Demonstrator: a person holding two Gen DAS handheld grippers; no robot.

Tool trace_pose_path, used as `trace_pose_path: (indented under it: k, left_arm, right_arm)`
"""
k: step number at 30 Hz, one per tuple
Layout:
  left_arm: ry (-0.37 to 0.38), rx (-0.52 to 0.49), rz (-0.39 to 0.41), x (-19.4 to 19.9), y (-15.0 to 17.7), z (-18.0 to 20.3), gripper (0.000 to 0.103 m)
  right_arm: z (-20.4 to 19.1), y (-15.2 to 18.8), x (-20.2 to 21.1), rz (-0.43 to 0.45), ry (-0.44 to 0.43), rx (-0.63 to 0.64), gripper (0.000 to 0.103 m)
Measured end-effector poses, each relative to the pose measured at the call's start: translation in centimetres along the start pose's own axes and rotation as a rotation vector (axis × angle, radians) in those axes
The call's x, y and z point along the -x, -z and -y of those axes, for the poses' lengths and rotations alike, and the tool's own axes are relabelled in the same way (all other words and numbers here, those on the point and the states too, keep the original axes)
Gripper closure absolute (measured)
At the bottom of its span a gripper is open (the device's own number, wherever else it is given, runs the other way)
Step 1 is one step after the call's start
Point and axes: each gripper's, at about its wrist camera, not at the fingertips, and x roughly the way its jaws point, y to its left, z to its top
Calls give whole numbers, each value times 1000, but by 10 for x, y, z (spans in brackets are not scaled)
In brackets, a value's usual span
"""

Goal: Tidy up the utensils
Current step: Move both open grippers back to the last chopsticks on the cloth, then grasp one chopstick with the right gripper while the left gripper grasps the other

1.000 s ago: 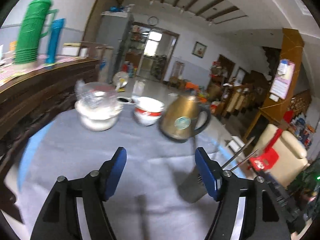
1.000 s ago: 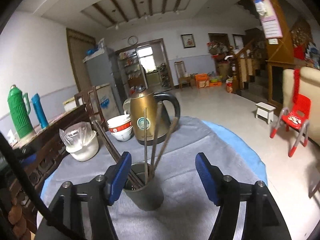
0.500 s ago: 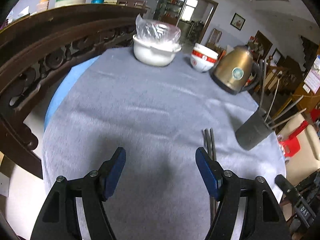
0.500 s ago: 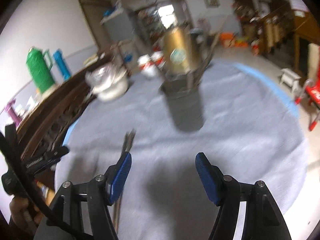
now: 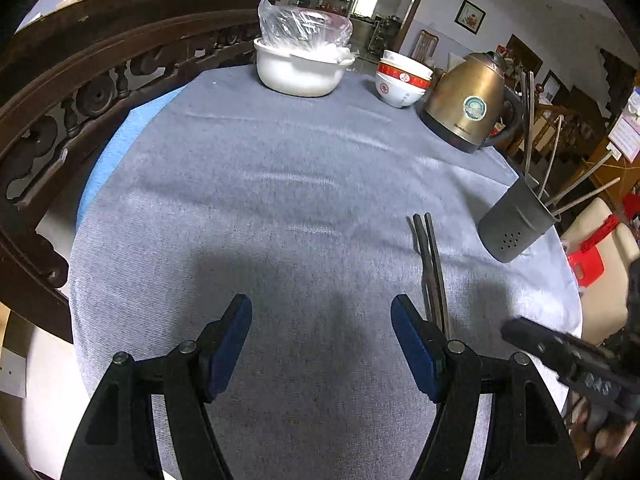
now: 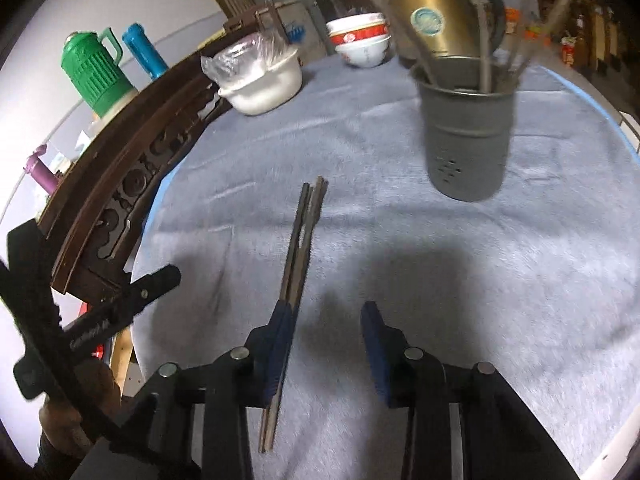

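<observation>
Both blue-padded claws gape wide and empty over a round table with a grey napped cloth (image 5: 280,168).

From the left in the left wrist view: a carved dark wooden rail (image 5: 80,92) curves along nine to eleven o'clock; a white ceramic pot covered with crinkled clear plastic (image 5: 300,68) sits at twelve, two stacked red-banded white bowls (image 5: 402,84) and one brass-coloured metal kettle (image 5: 468,104) at one. The left gripper (image 5: 322,344) hangs over bare cloth. A loose bundle of thin dark chopsticks (image 5: 430,256) lies flat just beside its right finger; the count is unclear. A perforated grey metal utensil cup (image 5: 512,224) stands at two, holding several thin sticks. In the right wrist view the right gripper (image 6: 326,340) hovers with its left pad (image 6: 280,344) over the chopsticks (image 6: 304,232); touching or not, I cannot tell.
</observation>
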Motion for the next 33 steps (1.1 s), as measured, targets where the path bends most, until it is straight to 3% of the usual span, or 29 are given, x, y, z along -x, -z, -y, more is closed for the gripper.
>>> trace_pose_path:
  k: [6, 13, 22, 27, 33]
  left_arm:
    - [16, -9, -29, -7, 1, -4, 30]
    - [41, 8, -42, -12, -3, -12, 30]
    - [49, 21, -62, -17, -4, -18, 30]
    - [50, 23, -60, -15, -4, -17, 30]
    - [44, -8, -74, -12, -7, -5, 30]
  right_arm:
    - [-9, -29, -37, -85, -38, -27, 74]
    - [-16, -43, -66, -151, -2, -46, 87]
    - [-24, -46, -76, -183, 34, -14, 93]
    - [-8, -47, -74, -211, 30, -44, 93]
    - [-16, -50, -87, -243, 39, -18, 92]
